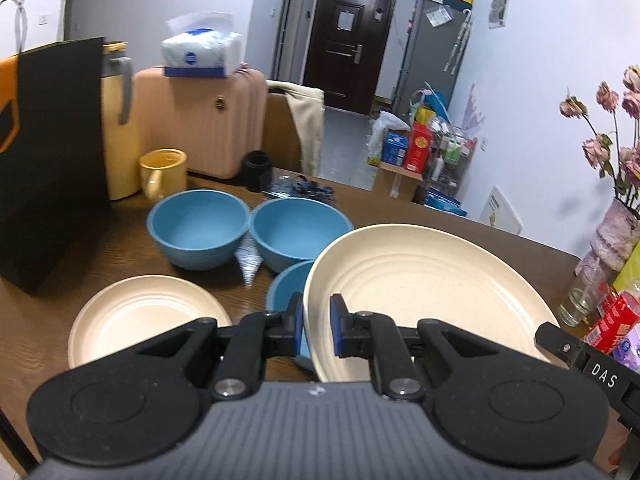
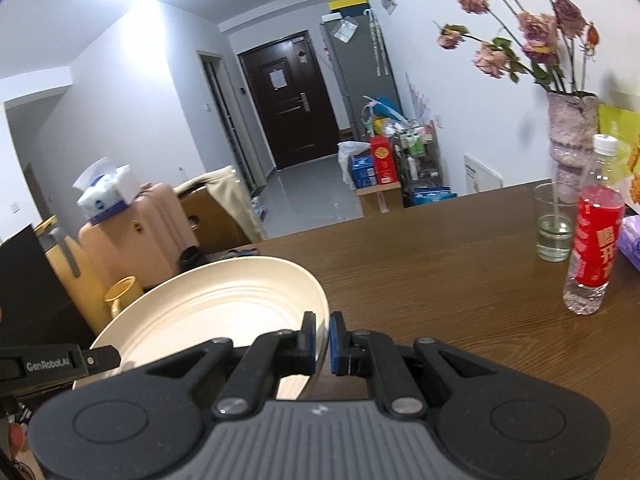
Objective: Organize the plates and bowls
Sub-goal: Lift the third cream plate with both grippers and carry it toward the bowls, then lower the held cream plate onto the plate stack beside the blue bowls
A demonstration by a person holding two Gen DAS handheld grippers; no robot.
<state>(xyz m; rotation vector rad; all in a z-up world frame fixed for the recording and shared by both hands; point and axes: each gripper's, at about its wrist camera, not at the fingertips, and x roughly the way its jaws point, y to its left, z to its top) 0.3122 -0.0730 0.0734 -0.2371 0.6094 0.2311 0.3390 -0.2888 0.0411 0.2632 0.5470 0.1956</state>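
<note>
1. Right now both grippers carry the large cream plate (image 1: pixel 424 280) above the table (image 2: pixel 440 260), left gripper (image 1: pixel 316 326) and right gripper (image 2: pixel 322 344) each pinching its rim
2. Next, likely lowering it level onto the small cream plate (image 1: pixel 140 312), clear of the blue bowls (image 1: pixel 198 228)

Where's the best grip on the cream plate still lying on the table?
On the rim of the cream plate on the table, from its near edge. It lies flat, with a shallow raised lip a two-finger jaw can pinch. The far side is crowded by two blue bowls, and a third bowl sits to its right.
</note>
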